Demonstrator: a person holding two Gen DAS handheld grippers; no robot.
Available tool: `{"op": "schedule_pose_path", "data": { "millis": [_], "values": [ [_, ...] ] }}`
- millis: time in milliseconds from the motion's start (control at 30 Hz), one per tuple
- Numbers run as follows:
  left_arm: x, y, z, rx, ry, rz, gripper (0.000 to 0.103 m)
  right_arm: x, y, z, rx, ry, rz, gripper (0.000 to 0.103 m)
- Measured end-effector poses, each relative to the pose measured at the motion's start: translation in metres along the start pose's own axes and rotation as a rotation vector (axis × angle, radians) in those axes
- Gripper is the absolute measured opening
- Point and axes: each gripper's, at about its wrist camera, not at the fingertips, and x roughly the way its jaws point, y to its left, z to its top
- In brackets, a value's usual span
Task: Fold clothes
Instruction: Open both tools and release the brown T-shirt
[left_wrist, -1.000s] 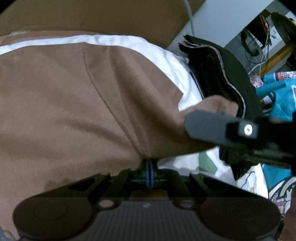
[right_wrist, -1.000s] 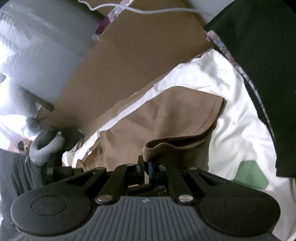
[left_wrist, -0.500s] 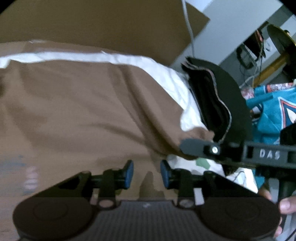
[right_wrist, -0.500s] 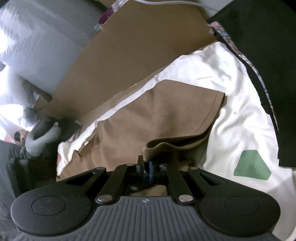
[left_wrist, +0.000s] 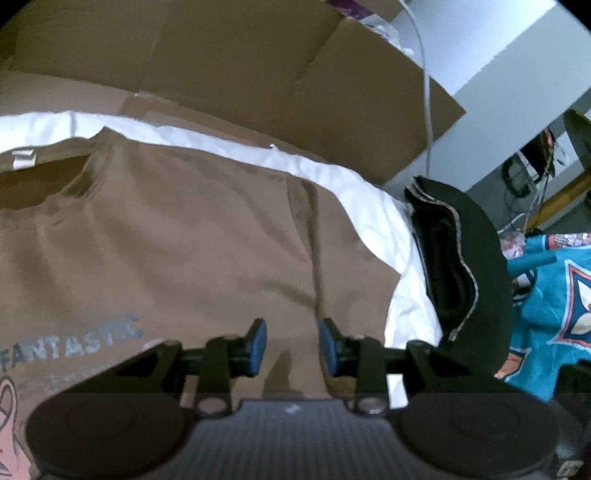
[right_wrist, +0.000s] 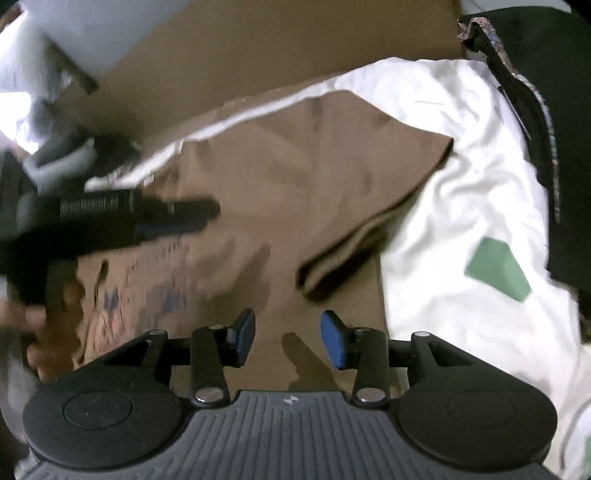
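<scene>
A brown T-shirt (left_wrist: 177, 240) with a grey "FANTASTIC" print lies flat on a white sheet (left_wrist: 369, 192), collar at the left. My left gripper (left_wrist: 291, 345) hovers open above its right side, nothing between the blue pads. In the right wrist view the same brown T-shirt (right_wrist: 295, 177) shows its right sleeve (right_wrist: 373, 225) folded in over the body. My right gripper (right_wrist: 288, 334) hangs over the shirt with jaws opening and nothing between them. The left gripper (right_wrist: 184, 218) shows there as a blurred dark shape over the shirt's left part, held by a hand (right_wrist: 40, 332).
Folded dark garments (left_wrist: 461, 280) are stacked right of the white sheet (right_wrist: 461, 166). A teal printed jersey (left_wrist: 554, 306) lies further right. Flattened cardboard (left_wrist: 258, 66) stands behind the sheet. A green patch (right_wrist: 498, 269) marks the sheet near the dark pile (right_wrist: 546, 92).
Both grippers let go of the brown sleeve and opened, the left first, then the right. The sleeve now lies folded on the shirt. Both grippers pulled back, the left rising.
</scene>
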Motion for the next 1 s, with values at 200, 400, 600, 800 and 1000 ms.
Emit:
{"op": "schedule_pose_path", "data": {
  "millis": [200, 400, 600, 800, 1000],
  "values": [
    [-0.012, -0.002, 0.001, -0.013, -0.012, 0.007, 0.034, -0.040, -0.005, 0.005, 0.038, -0.062, -0.075, 0.047],
    [-0.017, -0.003, 0.006, -0.013, -0.037, 0.025, 0.040, -0.051, -0.029, 0.026, 0.122, -0.158, -0.123, 0.048],
    [-0.002, 0.004, 0.014, 0.017, -0.042, 0.057, 0.041, -0.028, -0.059, 0.050, 0.214, -0.264, -0.150, 0.048],
    [0.014, 0.013, 0.024, 0.025, -0.056, 0.077, 0.041, 0.002, -0.078, 0.064, 0.242, -0.333, -0.125, 0.048],
    [0.029, 0.020, 0.040, -0.012, -0.098, 0.076, 0.040, 0.021, -0.083, 0.070, 0.199, -0.381, -0.159, 0.047]
  ]
}}
